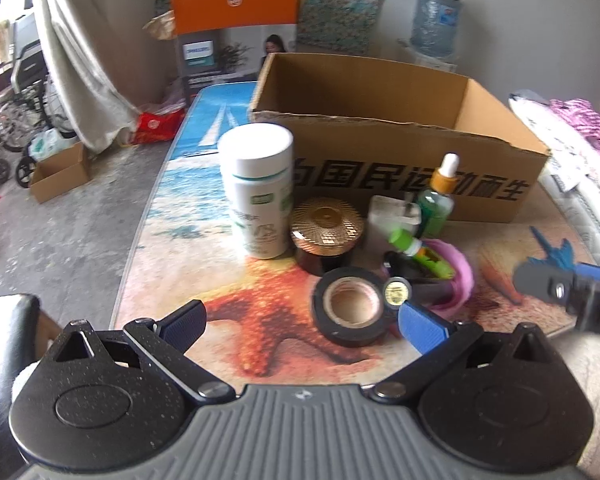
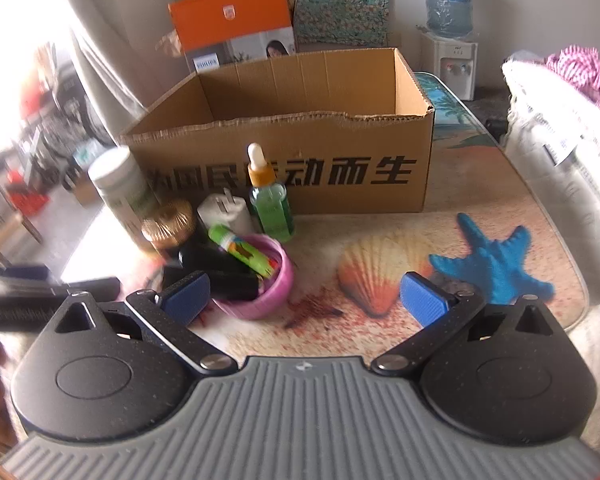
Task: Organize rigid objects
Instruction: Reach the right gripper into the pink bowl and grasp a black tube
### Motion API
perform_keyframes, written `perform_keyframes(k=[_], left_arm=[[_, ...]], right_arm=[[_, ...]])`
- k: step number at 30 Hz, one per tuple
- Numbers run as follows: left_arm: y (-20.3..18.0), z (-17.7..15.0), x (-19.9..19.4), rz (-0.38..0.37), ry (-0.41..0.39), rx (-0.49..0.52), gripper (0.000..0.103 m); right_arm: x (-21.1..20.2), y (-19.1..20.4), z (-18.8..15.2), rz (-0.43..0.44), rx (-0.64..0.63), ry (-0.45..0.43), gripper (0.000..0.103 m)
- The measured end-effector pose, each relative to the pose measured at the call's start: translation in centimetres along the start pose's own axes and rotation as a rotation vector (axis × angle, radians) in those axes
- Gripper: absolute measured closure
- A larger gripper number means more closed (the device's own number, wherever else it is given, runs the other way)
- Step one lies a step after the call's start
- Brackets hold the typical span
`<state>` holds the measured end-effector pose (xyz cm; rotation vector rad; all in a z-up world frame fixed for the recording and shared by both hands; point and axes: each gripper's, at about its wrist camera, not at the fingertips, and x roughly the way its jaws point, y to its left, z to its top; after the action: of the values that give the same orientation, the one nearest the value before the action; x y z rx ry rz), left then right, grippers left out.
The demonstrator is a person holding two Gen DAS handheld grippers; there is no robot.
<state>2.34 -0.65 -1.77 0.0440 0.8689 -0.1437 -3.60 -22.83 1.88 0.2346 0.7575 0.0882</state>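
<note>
A cluster of small items stands on the table in front of an open cardboard box (image 1: 400, 168) (image 2: 300, 168). It holds a white pill bottle (image 1: 258, 188) (image 2: 120, 188), a gold-lidded jar (image 1: 326, 232) (image 2: 168, 224), a black tape roll (image 1: 350, 306), a white charger plug (image 1: 394, 216) (image 2: 226, 210), a green dropper bottle (image 1: 438, 200) (image 2: 268, 204) and a pink bowl (image 1: 456, 276) (image 2: 260, 280) with a green tube (image 2: 244, 254) in it. My left gripper (image 1: 302, 324) is open just short of the tape roll. My right gripper (image 2: 306, 300) is open beside the pink bowl, holding nothing.
The table top (image 2: 380, 272) bears a printed beach picture with a shell and a blue starfish. An orange and grey carton (image 1: 236, 28) stands behind the box. A water dispenser (image 2: 448, 40) is at the back right, bedding (image 2: 560, 120) on the right, a wheelchair (image 1: 16, 92) on the left.
</note>
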Motion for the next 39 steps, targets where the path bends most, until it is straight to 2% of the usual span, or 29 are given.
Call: perform_keyframes(k=[4, 7, 10, 12, 14, 15, 18, 23, 26, 34, 39], left_arm=[[-1.4, 0.4, 0.3, -0.070, -0.022, 0.076, 0.002], [-2.3, 0.9, 0.6, -0.119, -0.035, 0.120, 0.011], [-3.1, 1.2, 1.4, -0.150, -0.027, 0.153, 0.027], [-3.5, 1.4, 2.2, -0.164, 0.001, 0.163, 0.044], [-3.5, 1.5, 2.9, -0.184, 0.032, 0.155, 0.049], [-3.5, 1.5, 3.2, -0.196, 0.043, 0.150, 0.058], [-3.2, 1.6, 3.7, -0.231, 0.072, 0.133, 0.071], [-3.1, 1.6, 3.4, -0.299, 0.099, 0.127, 0.076], [-3.6, 1.4, 3.0, -0.345, 0.112, 0.139, 0.076], [-4.8, 2.0, 4.2, -0.345, 0.148, 0.173, 0.076], [-5.3, 2.5, 5.4, -0.333, 0.219, 0.197, 0.076]], right_arm=[[0.8, -1.8, 1.1, 0.143, 0.153, 0.031, 0.002], [2.3, -2.4, 1.6, 0.242, 0.259, 0.088, 0.008], [4.3, -2.7, 1.5, 0.331, 0.372, 0.171, 0.019], [5.8, -3.0, 1.3, 0.377, 0.452, 0.233, 0.027], [7.1, -3.2, 0.8, 0.409, 0.524, 0.286, 0.033], [7.7, -3.3, 0.6, 0.422, 0.554, 0.308, 0.037], [9.2, -3.5, -0.1, 0.442, 0.624, 0.361, 0.047], [10.6, -3.9, -0.9, 0.467, 0.710, 0.397, 0.055], [11.0, -3.9, -1.1, 0.472, 0.736, 0.401, 0.056], [11.4, -4.7, -0.8, 0.453, 0.744, 0.413, 0.065], [11.8, -4.6, -0.5, 0.444, 0.740, 0.441, 0.067]])
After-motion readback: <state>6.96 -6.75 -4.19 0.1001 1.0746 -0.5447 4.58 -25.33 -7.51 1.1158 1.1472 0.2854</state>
